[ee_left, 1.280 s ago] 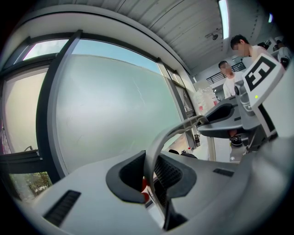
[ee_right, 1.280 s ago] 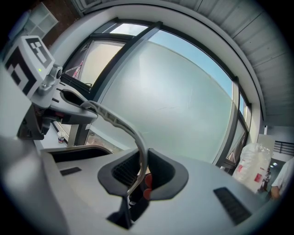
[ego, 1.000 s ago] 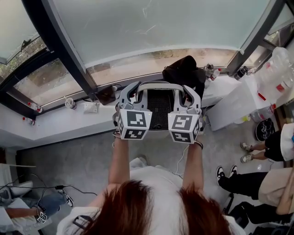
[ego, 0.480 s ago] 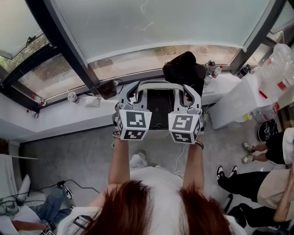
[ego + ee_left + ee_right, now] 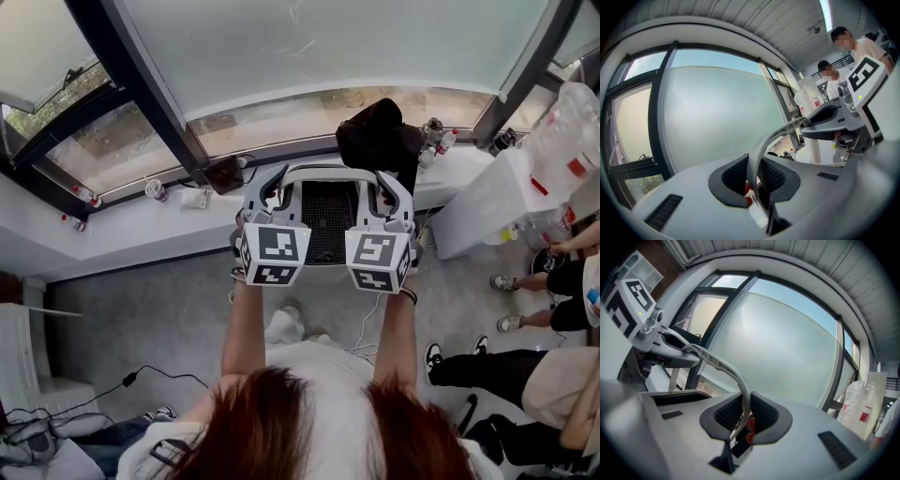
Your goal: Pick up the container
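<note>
The container (image 5: 328, 172) is a light grey basket with a curved rim and a black mesh inside, held up in front of the person, over the sill's edge. My left gripper (image 5: 265, 195) is shut on its left rim and my right gripper (image 5: 391, 197) on its right rim. In the left gripper view the dark jaws of the left gripper (image 5: 754, 180) pinch the grey rim band (image 5: 761, 145). In the right gripper view the right gripper (image 5: 743, 420) clamps the same band (image 5: 740, 390). The container's underside is hidden.
A white windowsill (image 5: 141, 230) runs below the glass with small cups (image 5: 155, 189), a black bag (image 5: 375, 141) and bottles (image 5: 437, 141). A white table (image 5: 473, 216) stands at the right. People's legs (image 5: 487, 361) and a cable (image 5: 141, 375) are on the floor.
Both grippers and the container keep their place in the view. The sill and floor beneath have drifted right, and the legs at the lower left have slid out of view.
</note>
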A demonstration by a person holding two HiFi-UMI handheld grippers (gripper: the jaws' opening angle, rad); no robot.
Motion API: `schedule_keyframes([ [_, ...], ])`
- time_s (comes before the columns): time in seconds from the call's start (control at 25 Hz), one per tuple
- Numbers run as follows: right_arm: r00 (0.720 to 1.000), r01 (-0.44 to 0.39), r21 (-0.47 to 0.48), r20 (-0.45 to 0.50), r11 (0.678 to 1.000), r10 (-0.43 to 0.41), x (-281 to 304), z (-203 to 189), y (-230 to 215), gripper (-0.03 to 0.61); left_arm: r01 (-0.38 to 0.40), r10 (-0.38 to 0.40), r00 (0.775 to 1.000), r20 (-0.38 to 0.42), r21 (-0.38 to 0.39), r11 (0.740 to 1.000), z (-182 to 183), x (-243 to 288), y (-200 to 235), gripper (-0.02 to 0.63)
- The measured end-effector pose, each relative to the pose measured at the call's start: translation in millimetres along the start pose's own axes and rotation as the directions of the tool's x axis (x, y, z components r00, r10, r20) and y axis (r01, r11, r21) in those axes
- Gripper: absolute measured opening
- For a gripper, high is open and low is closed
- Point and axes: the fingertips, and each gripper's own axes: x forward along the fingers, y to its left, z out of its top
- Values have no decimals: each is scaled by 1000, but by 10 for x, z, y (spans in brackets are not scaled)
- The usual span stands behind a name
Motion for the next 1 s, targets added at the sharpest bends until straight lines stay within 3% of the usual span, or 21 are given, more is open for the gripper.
schedule_keyframes([
  [1.0,1000,16,4,5,1000,-16,-282,53,2,66,12,-13,1000,22,16,1000,112,-232,-70,57],
])
